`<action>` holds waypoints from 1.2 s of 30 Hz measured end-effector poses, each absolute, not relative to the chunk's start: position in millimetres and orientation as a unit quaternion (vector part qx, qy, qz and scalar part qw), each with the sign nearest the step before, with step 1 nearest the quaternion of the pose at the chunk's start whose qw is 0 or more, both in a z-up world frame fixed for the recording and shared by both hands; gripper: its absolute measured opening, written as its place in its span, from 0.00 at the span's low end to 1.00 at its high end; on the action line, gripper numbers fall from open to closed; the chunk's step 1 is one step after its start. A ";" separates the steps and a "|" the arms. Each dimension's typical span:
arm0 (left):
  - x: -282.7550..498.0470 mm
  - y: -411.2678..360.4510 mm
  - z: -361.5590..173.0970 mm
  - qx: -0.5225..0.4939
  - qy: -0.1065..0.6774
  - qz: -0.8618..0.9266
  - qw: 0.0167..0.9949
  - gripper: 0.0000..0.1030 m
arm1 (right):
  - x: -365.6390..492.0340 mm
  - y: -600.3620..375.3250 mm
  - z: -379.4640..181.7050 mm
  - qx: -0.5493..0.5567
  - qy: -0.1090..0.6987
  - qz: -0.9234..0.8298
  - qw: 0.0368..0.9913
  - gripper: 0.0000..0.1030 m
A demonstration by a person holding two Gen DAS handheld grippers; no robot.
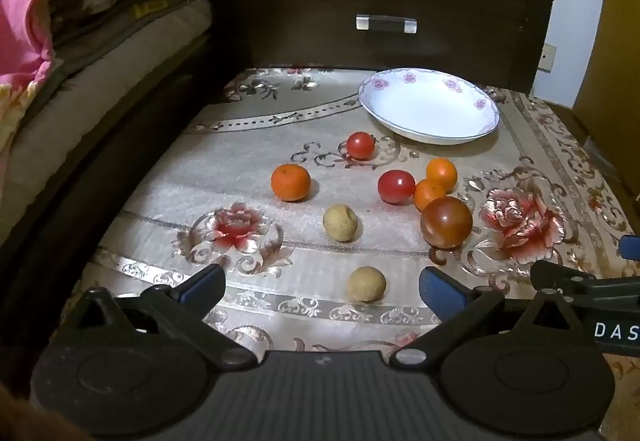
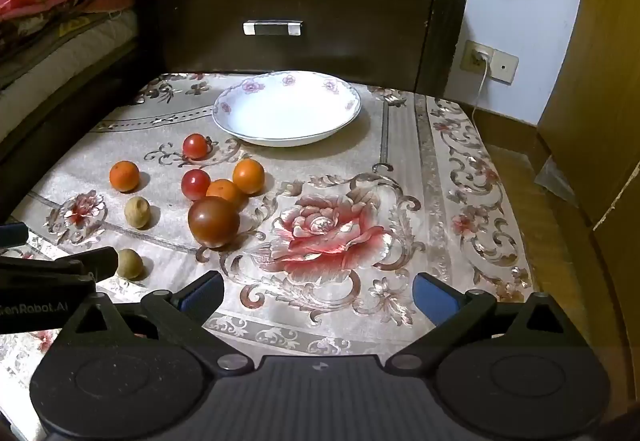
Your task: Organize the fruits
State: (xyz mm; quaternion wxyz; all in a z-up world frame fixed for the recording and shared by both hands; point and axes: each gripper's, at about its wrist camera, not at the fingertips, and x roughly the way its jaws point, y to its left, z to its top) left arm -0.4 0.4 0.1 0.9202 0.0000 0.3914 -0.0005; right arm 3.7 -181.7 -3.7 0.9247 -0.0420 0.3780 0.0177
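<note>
Several fruits lie loose on the flowered cloth: a large dark red tomato (image 1: 446, 221) (image 2: 213, 223), two small red tomatoes (image 1: 396, 186) (image 1: 360, 145), three oranges (image 1: 290, 182) (image 1: 441, 174) (image 1: 429, 194) and two tan round fruits (image 1: 340, 222) (image 1: 366, 283). A white plate (image 1: 429, 106) (image 2: 286, 107) with pink flowers on its rim sits empty behind them. My left gripper (image 1: 322, 287) stands open just in front of the nearer tan fruit (image 2: 130, 263), nothing between its fingers. My right gripper (image 2: 318, 293) hangs open over the big rose pattern, right of the fruits.
A dark wooden drawer front (image 1: 384, 21) (image 2: 280, 21) with a metal handle rises behind the cloth. Folded bedding (image 1: 80, 9) is stacked at the left. A wall socket (image 2: 484, 59) and a wooden cabinet (image 2: 600, 101) are at the right, past the cloth's edge.
</note>
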 end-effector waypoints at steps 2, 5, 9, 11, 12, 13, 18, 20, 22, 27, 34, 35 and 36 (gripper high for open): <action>-1.5 0.6 0.4 -0.002 0.392 -0.002 0.920 1.00 | 4.3 -181.6 -3.7 -0.043 0.382 0.017 0.923 0.93; -2.5 8.6 2.1 -0.003 0.393 -0.004 0.919 1.00 | 5.0 -182.6 -3.2 -0.042 0.382 0.017 0.923 0.93; -1.0 7.6 1.2 -0.010 0.397 -0.007 0.918 1.00 | 7.0 -176.0 -5.8 -0.045 0.385 0.016 0.922 0.93; 0.0 2.4 -0.3 -0.004 0.397 -0.004 0.918 1.00 | 7.3 -174.2 -6.5 -0.047 0.388 0.014 0.920 0.93; 0.4 1.6 -0.5 -0.001 0.396 -0.004 0.918 1.00 | 7.3 -174.1 -6.8 -0.046 0.391 0.013 0.919 0.93; 0.6 1.2 -0.5 0.001 0.395 -0.005 0.918 1.00 | 7.0 -174.3 -6.6 -0.045 0.392 0.012 0.919 0.92; 3.6 3.2 -4.1 0.001 0.402 0.000 0.916 1.00 | 9.3 -178.0 -9.2 -0.045 0.392 0.012 0.919 0.92; 3.9 3.1 -5.7 0.001 0.404 0.003 0.915 1.00 | 9.7 -178.2 -8.7 -0.042 0.392 0.013 0.919 0.92; 4.7 1.1 -5.8 0.001 0.405 0.006 0.914 1.00 | 9.5 -177.4 -9.0 -0.043 0.391 0.014 0.919 0.92; 6.0 0.0 -6.9 0.002 0.406 0.006 0.914 1.00 | 11.4 -176.2 -9.4 -0.040 0.394 0.013 0.918 0.92; 6.0 0.2 -13.2 0.001 0.408 0.002 0.913 1.00 | 13.4 -174.3 -13.2 -0.041 0.401 0.014 0.915 0.92; 6.1 0.0 -14.3 0.001 0.409 0.001 0.912 1.00 | 13.6 -173.9 -14.0 -0.042 0.402 0.015 0.915 0.92; 6.3 -0.1 -15.5 0.002 0.410 0.000 0.912 1.00 | 13.6 -173.6 -14.9 -0.043 0.403 0.016 0.914 0.92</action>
